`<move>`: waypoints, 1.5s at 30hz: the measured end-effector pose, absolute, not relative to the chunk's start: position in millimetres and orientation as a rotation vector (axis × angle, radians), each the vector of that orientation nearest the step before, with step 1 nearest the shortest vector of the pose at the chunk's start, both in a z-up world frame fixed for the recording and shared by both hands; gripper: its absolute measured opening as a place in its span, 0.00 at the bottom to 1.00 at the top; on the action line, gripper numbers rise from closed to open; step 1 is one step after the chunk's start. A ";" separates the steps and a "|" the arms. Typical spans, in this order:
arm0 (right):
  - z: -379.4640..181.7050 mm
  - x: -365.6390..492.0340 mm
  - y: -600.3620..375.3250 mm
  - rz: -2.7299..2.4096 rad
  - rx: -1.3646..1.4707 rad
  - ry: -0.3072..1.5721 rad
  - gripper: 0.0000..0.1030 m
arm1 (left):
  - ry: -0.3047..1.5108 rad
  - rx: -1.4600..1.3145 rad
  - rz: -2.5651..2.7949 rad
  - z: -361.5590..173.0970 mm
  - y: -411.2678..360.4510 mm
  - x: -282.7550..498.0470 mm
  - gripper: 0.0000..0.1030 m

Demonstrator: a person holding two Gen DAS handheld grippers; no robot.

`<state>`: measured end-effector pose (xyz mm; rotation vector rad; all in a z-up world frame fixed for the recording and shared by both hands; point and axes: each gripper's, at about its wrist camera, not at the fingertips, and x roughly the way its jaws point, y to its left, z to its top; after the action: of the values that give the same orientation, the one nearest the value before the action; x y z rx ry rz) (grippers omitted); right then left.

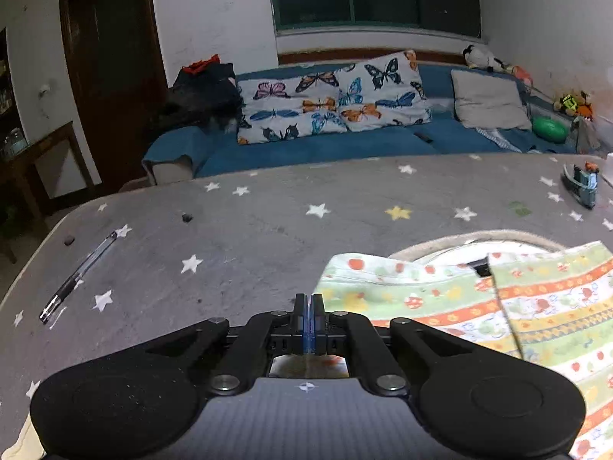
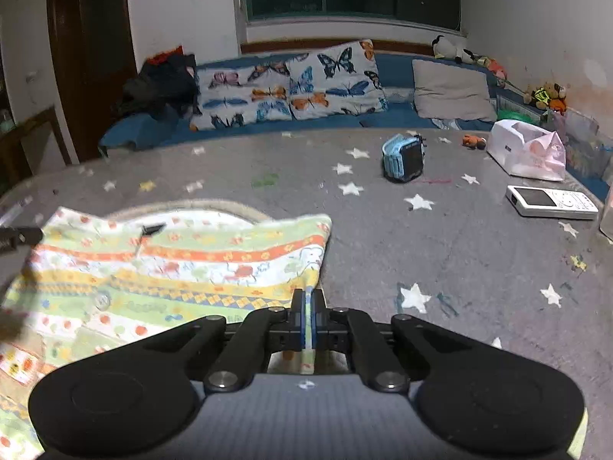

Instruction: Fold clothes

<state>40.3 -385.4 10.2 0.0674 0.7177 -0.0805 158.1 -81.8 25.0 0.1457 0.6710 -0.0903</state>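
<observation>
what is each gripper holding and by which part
Both are shut on the striped cloth: the left gripper at its left edge, the right gripper at its right edge.

a grey blanket with white and yellow stars (image 1: 268,230) covers the whole work surface. on it lies a striped, cartoon-printed garment (image 2: 172,268) with a beige oval mat (image 1: 498,235) showing from under its far edge, and a clear pen (image 1: 76,276) and two small dark bits (image 1: 186,217) lie well to its left. to its right sit a blue toy case (image 2: 404,161), a small orange toy (image 2: 472,141), a white plastic bag (image 2: 528,151) and a white handheld device (image 2: 551,201).
</observation>
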 end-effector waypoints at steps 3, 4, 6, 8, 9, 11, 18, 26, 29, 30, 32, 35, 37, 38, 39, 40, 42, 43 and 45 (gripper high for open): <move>10.1 40.7 -383.3 -0.096 0.052 0.709 0.11 | 0.690 0.127 -0.072 25.7 -73.9 156.7 0.06; 12.1 39.5 -384.5 -0.098 0.054 0.702 0.11 | 0.695 0.118 -0.065 27.1 -71.0 155.7 0.07; 18.1 35.5 -385.0 -0.080 0.067 0.697 0.14 | 0.701 0.095 -0.066 31.4 -65.0 150.8 0.08; 25.4 29.0 -383.1 -0.045 0.079 0.697 0.24 | 0.698 0.081 -0.100 37.7 -60.7 138.4 0.11; 28.1 24.9 -381.3 -0.029 0.081 0.697 0.32 | 0.696 0.087 -0.125 40.4 -60.0 130.1 0.13; 33.8 12.2 -374.6 0.031 0.072 0.704 0.36 | 0.704 0.111 -0.168 40.7 -59.9 112.8 0.13; 30.4 -30.5 -341.0 0.185 -0.018 0.750 0.49 | 0.734 0.140 -0.235 35.3 -57.7 80.6 0.13; 19.3 -40.8 -330.5 0.199 -0.050 0.784 0.53 | 0.746 0.003 -0.188 36.5 -59.9 140.0 0.40; 17.4 -39.1 -329.7 0.211 -0.052 0.788 0.57 | 0.748 0.080 -0.150 28.2 -75.8 159.1 0.41; 16.9 -38.5 -329.3 0.215 -0.054 0.789 0.57 | 0.757 0.079 -0.147 25.0 -78.4 165.4 0.41; 15.9 -37.6 -328.6 0.221 -0.055 0.789 0.58 | 0.773 0.059 -0.150 19.9 -80.9 175.4 0.39; 15.6 -37.5 -328.9 0.224 -0.050 0.788 0.60 | 0.762 0.013 -0.240 23.6 -82.1 172.2 0.09; 15.5 -38.0 -329.3 0.226 -0.047 0.786 0.60 | 0.740 0.006 -0.340 28.7 -85.6 158.3 0.07; 15.5 -38.3 -329.5 0.226 -0.046 0.785 0.61 | 0.734 0.010 -0.396 30.9 -87.9 151.1 0.07; 15.3 -38.9 -328.9 0.228 -0.046 0.785 0.62 | 0.716 0.026 -0.456 33.2 -90.5 141.8 0.08; 15.1 -39.4 -327.9 0.229 -0.047 0.784 0.62 | 0.683 0.060 -0.491 35.5 -93.2 131.5 0.12; 14.9 -39.9 -327.0 0.229 -0.052 0.782 0.63 | 0.617 0.131 -0.532 39.1 -95.9 111.2 0.16; 14.7 -40.3 -326.5 0.229 -0.055 0.781 0.64 | 0.604 0.153 -0.565 39.6 -95.7 104.0 0.21; 14.4 -40.8 -325.9 0.229 -0.056 0.778 0.65 | 0.620 0.191 -0.600 37.7 -97.9 97.3 0.21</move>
<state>-40.8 -325.9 14.4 -0.0561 0.7780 0.2285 97.3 -97.9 37.7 0.1909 0.6197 -0.6000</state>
